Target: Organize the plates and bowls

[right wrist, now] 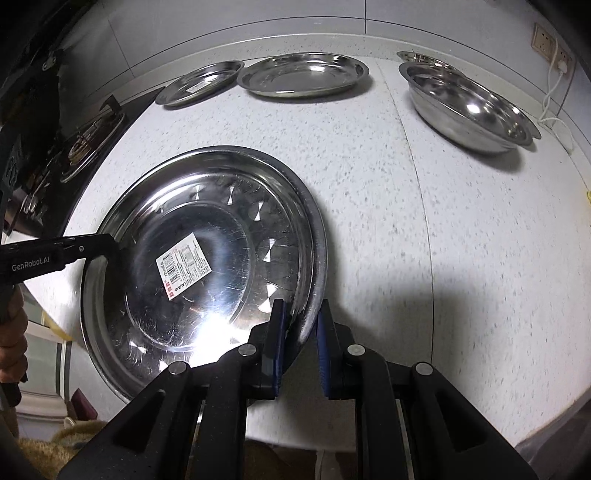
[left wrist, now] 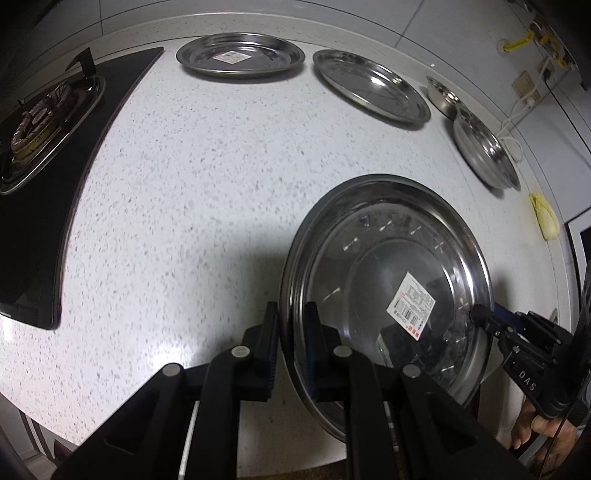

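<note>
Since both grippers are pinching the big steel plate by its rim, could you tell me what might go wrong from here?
1. The left gripper and the right gripper each hold only the thin rim of the large plate; smooth steel could slip out.
2. The plate hangs partly over the countertop edge, so a slip could drop it to the floor.
3. Uneven lowering could tilt it and bang it down.

a speckled white stone countertop (left wrist: pixel 207 177) meets a pale tiled wall (right wrist: pixel 258 22); black gas hob (left wrist: pixel 40 206) left, wall socket (right wrist: pixel 545 38) far right.
</note>
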The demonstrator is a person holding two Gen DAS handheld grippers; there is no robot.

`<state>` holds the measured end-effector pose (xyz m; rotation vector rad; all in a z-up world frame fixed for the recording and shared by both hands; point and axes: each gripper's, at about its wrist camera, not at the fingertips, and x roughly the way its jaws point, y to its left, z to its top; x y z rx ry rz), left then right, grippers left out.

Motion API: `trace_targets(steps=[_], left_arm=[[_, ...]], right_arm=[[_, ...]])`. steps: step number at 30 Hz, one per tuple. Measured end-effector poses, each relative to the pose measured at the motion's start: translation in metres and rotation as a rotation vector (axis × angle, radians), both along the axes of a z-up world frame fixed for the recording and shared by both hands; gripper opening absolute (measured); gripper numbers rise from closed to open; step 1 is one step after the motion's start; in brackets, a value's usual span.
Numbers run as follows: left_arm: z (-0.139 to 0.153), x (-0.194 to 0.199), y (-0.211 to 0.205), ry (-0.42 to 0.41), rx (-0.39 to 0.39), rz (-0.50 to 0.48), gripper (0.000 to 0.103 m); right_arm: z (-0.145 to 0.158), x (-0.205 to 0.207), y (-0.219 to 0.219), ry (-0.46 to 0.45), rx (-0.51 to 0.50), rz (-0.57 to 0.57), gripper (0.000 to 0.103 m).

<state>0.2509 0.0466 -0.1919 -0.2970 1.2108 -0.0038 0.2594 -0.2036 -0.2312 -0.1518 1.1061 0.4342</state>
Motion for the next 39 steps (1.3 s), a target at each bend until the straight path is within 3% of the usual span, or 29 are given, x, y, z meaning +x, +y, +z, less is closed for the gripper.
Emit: trace_targets(steps=[5, 8, 12, 13, 15, 16, 18, 21, 29, 36, 39], left_arm=[[0.008, 0.004, 0.002, -0.048, 0.017, 0.028, 0.012], [0.019, 0.004, 0.012, -0.101, 0.036, 0.063, 0.013], [0.051, 0.011, 0.025, -0.188, 0.094, 0.094, 0.014], [0.059, 0.018, 0.028, -0.198, 0.085, 0.093, 0.015], [0.070, 0.033, 0.034, -0.198, 0.053, 0.096, 0.043], [0.074, 0.040, 0.036, -0.196, 0.031, 0.105, 0.047], [0.082, 0.063, 0.039, -0.185, -0.039, 0.101, 0.051], [0.086, 0.104, 0.035, -0.161, -0.078, 0.089, 0.052], [0.040, 0.212, 0.025, -0.023, -0.256, 0.193, 0.052], [0.001, 0.253, 0.010, 0.032, -0.257, 0.254, 0.051], [-0.007, 0.260, 0.005, 0.040, -0.260, 0.253, 0.050]], right_arm=[[0.001, 0.008, -0.004, 0.012, 0.023, -0.001, 0.016], [0.007, 0.009, -0.009, -0.005, 0.038, -0.010, 0.042], [0.030, 0.016, -0.015, -0.075, 0.030, -0.012, 0.047], [0.037, 0.020, -0.016, -0.094, 0.029, -0.013, 0.048], [0.054, 0.033, -0.017, -0.133, 0.042, -0.005, 0.056], [0.062, 0.039, -0.016, -0.154, 0.045, 0.000, 0.059], [0.080, 0.055, -0.013, -0.202, 0.053, 0.002, 0.068], [0.102, 0.093, 0.000, -0.249, 0.082, 0.027, 0.082], [0.096, 0.222, 0.046, -0.158, 0.100, 0.078, 0.084], [0.056, 0.305, 0.066, -0.072, 0.019, 0.046, 0.083], [0.041, 0.318, 0.071, -0.054, -0.017, 0.040, 0.073]])
